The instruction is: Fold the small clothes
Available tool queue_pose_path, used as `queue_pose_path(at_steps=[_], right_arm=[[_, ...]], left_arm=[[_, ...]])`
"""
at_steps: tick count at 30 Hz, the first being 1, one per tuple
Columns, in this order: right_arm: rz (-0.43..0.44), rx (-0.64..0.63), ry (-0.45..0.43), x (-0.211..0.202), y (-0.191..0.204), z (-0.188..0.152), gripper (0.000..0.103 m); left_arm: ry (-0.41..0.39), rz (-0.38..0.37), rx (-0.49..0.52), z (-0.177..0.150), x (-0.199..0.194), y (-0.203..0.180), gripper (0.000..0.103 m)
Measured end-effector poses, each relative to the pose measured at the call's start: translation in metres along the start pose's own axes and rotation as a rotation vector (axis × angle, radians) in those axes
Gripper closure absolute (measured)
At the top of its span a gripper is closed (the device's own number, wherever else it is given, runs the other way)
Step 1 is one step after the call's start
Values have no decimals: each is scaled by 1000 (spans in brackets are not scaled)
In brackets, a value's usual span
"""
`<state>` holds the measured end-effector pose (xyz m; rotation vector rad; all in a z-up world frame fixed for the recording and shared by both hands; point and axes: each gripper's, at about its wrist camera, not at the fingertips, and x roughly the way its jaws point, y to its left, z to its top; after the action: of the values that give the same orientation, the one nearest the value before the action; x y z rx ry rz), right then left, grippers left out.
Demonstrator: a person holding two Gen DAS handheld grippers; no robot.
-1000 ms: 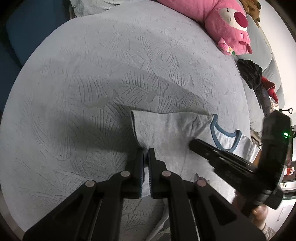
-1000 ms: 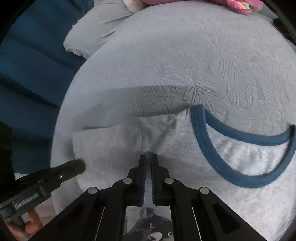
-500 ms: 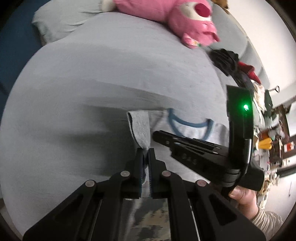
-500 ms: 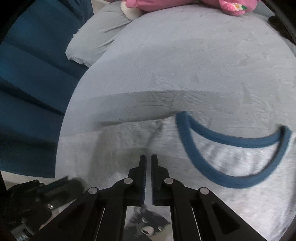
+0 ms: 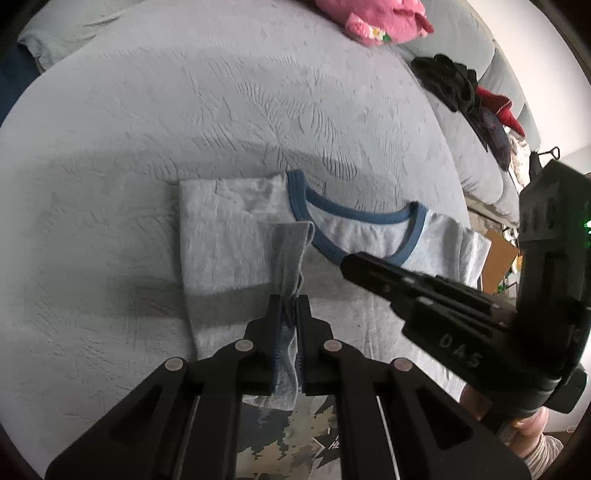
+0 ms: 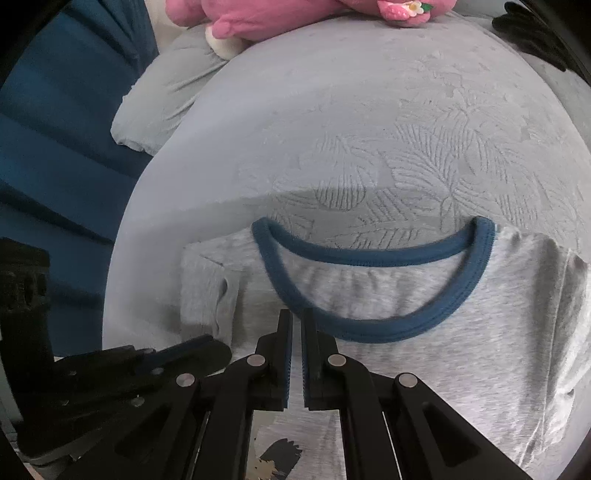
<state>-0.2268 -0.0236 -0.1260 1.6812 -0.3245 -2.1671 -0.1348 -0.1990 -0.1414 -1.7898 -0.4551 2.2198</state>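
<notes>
The shirt's printed front (image 5: 280,439) is mostly hidden behind the jaws, and the pink plush toy (image 6: 280,14) is cut off.

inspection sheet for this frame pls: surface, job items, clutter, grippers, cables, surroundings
Surface: grey leaf-embossed bedspread, smooth.
Job's things: grey T-shirt, blue collar, lying flat; left side folded inward.
Clutter: pink plush toy at far edge; dark clothes pile on the right.
Grippers: left gripper shut on a fold of the shirt; right gripper near the collar, fingers narrowly apart, grip unclear.
Cables: nothing seen.
Surroundings: grey pillow, blue curtain.
</notes>
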Motion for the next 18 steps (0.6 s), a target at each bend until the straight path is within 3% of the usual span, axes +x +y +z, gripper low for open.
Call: queue_pose_path(at_steps=[2,4,6,8,11,14,18], right_arm=[[10,-5,-7,-4,3,0,99],[29,-19,-23,-9,10,1,99],[37,-43,-40,-15,20,3,99],[71,-73,-42,-19,29,2,99],[108,-87,25,4,39,7,99],[81,-89,93,32,41,7,99],[77,-64,100,44,43,11,99]], left_arm=[[16,-34,-4,-2,-7,1,97],[13,-75,-1,-9,-22,6,90],[1,-69,12,-16,-32,9,78],[0,-42,20,-20,-38,14,78],[1,-55,29,-23,-38,20,78],[35,-54,4,-22,-23,25,78],[81,-42,-18,-26,-5,30,78]])
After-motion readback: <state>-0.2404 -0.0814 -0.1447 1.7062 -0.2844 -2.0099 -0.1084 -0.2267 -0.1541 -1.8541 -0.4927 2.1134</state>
